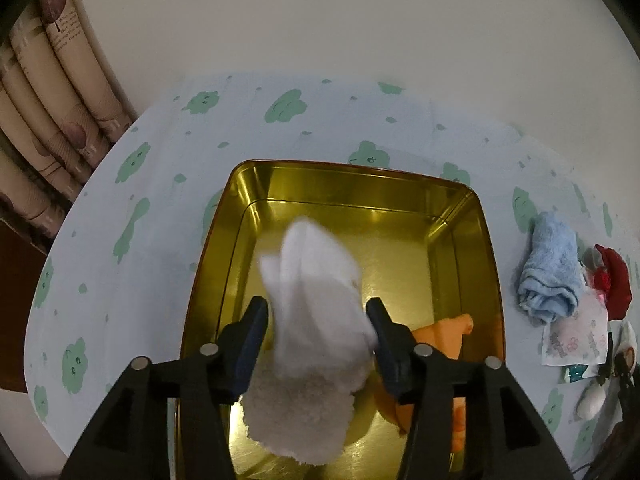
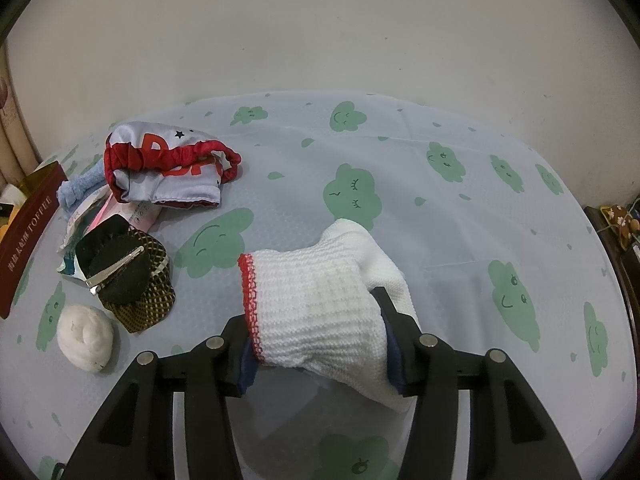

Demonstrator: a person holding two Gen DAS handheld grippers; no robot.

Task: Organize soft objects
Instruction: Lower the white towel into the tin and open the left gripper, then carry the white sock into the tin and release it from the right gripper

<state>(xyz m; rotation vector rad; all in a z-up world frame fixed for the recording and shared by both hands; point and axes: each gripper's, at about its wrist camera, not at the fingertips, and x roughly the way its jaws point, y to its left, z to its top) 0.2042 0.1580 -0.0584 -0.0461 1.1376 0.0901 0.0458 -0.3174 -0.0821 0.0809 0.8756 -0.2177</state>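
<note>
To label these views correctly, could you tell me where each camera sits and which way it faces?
Left wrist: on the left hand-held gripper, looking steeply down into a gold tin; white fluffy sock between its black fingers.
Right wrist: on the right hand-held gripper, looking down at a white knit glove.
Shared: cloud-print tablecloth, blue towel.

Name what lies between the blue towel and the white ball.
In the right wrist view, between the blue towel and the white ball: papers and a dark checked hat.
</note>
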